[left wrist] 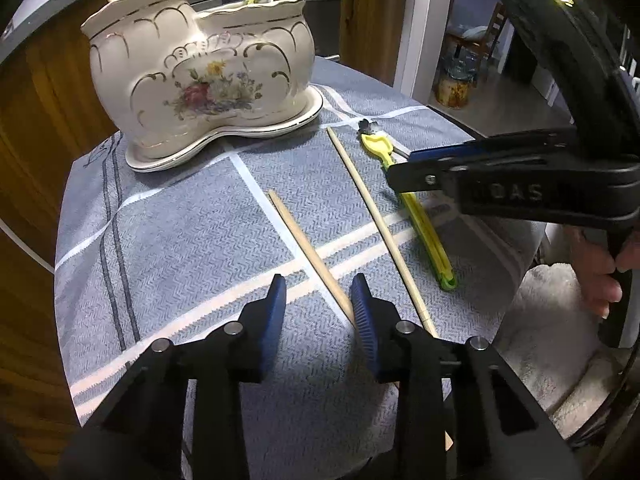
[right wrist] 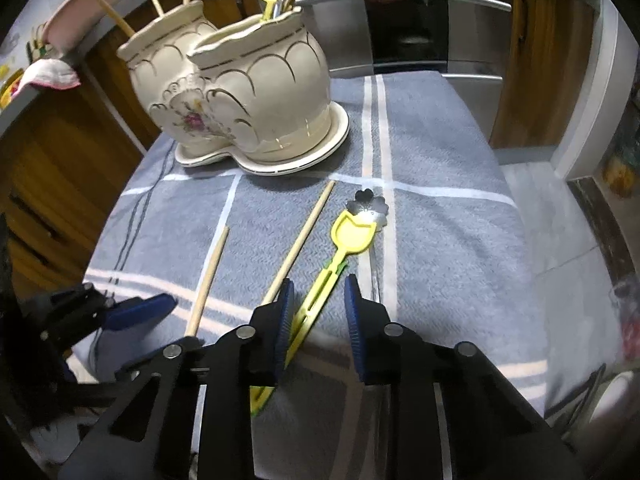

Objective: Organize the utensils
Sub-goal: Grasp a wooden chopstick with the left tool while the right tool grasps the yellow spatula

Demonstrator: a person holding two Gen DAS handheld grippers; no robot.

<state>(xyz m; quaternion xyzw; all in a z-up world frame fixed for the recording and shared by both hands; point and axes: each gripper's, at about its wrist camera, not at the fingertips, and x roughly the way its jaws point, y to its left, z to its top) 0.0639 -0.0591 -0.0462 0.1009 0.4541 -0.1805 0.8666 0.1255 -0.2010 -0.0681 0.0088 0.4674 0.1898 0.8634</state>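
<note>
A cream floral ceramic holder (left wrist: 200, 80) (right wrist: 240, 92) with two compartments stands at the back of the cloth. Its left pot holds chopsticks; its right pot holds a yellow spoon, a fork and a gold utensil. Two wooden chopsticks (left wrist: 304, 248) (left wrist: 376, 220) lie loose on the cloth. My left gripper (left wrist: 319, 300) is open, low over the cloth, with the shorter chopstick's (right wrist: 208, 280) near end between its fingers, close to the right pad. My right gripper (right wrist: 319, 304) is open around the handle of a yellow tulip spoon (right wrist: 354, 232) (left wrist: 376, 146). A metal flower spoon (right wrist: 370, 202) lies beside it.
A blue-grey checked cloth (left wrist: 180, 240) covers the small table, whose edges drop off left and right. Wooden cabinets and a steel oven (right wrist: 408, 20) stand behind. A person's hand (left wrist: 600, 272) grips the right tool. A pink plate (right wrist: 92, 4) sits on the counter.
</note>
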